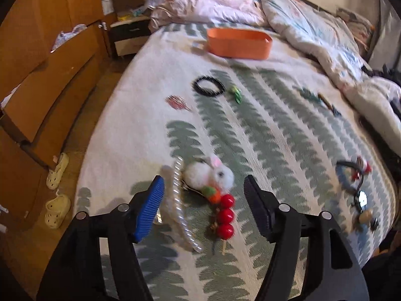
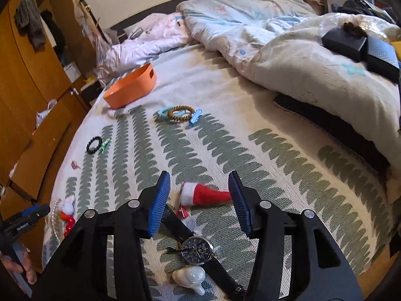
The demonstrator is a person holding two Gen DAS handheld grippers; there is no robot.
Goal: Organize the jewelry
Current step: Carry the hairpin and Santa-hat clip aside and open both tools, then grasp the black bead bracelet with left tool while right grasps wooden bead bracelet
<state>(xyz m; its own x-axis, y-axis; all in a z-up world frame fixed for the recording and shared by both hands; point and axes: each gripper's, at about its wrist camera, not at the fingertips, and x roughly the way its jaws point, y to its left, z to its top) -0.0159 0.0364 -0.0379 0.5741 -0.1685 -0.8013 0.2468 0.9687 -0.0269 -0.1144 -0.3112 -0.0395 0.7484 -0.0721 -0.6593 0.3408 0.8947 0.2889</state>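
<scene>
orange tray (image 1: 238, 47) waits far off; left gripper (image 1: 204, 200), spread wide, nears the rabbit clip (image 1: 213, 175); right gripper (image 2: 199, 200), equally wide, holds nothing. next: close on the clip.

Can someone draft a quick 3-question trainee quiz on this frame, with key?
1. True or false: the orange bin already holds the black bead bracelet.
2. What lies between the right gripper fingers? A) Santa hat clip B) scissors C) a spoon
3. Fill in: the left gripper is ____.

Key: 1. False, it lies on the bedspread. 2. A, the Santa hat clip. 3. Open.
</scene>
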